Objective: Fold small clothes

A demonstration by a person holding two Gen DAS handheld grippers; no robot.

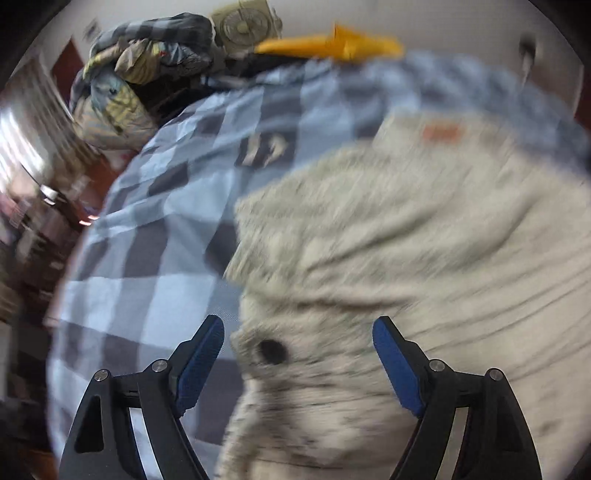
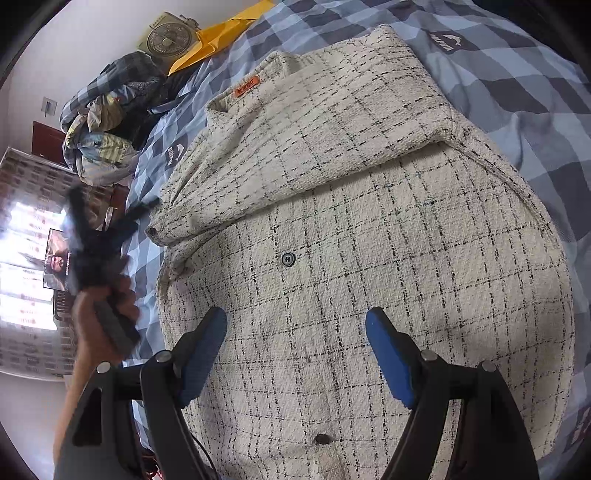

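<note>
At the far left of the right wrist view, the left gripper (image 2: 107, 236) is seen blurred in the person's left hand (image 2: 99, 317), beside the left edge of the cream checked jacket (image 2: 332, 221); from that view it cannot be told how its fingers stand. In its own camera the left gripper (image 1: 298, 345) is shown with fingers wide apart and nothing between them, over the jacket's left edge near a dark button (image 1: 272, 351). The right gripper (image 2: 296, 341) is likewise held with fingers spread and empty, above the jacket's middle.

The jacket is laid on the blue checked bedcover (image 2: 517, 110). One sleeve (image 2: 295, 166) is already folded across the chest, below the orange neck label (image 2: 248, 86). The fold is judged to be at an early to middle stage: the other side and the final doubling of the body appear to be left.

The left wrist view is heavily smeared, so weave and folds are lost there. The folded sleeve, the centre button (image 2: 288, 259) and the lower button (image 2: 322, 439) are made plain only by the right wrist view. A pile of clothes (image 1: 140, 74), a small fan (image 1: 245, 27) and a yellow envelope (image 1: 332, 44) are shown beyond the jacket in both.
</note>
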